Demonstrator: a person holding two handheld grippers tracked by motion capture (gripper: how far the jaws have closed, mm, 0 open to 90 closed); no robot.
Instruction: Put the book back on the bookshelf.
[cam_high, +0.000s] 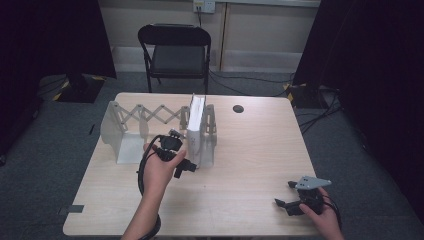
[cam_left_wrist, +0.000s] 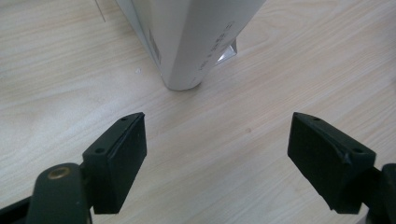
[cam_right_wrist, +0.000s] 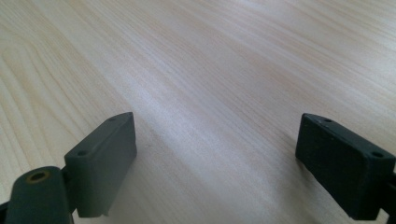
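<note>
Jaws of the left gripper (cam_left_wrist: 217, 158) are hovering apart just short of the white book (cam_left_wrist: 196, 42) standing upright in the expandable rack (cam_high: 127, 125) on the surface (cam_high: 250, 150). Next, probably, closing on its spine. Right gripper (cam_right_wrist: 217, 163) is idling, jaws apart, well away.

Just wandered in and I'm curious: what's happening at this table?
A person holds a hand-held gripper in each hand. The left hand-held gripper, jaws open and empty, sits right in front of a white book standing upright in an expandable rack. The right hand-held gripper, also open, rests apart near the table's front corner.
</note>
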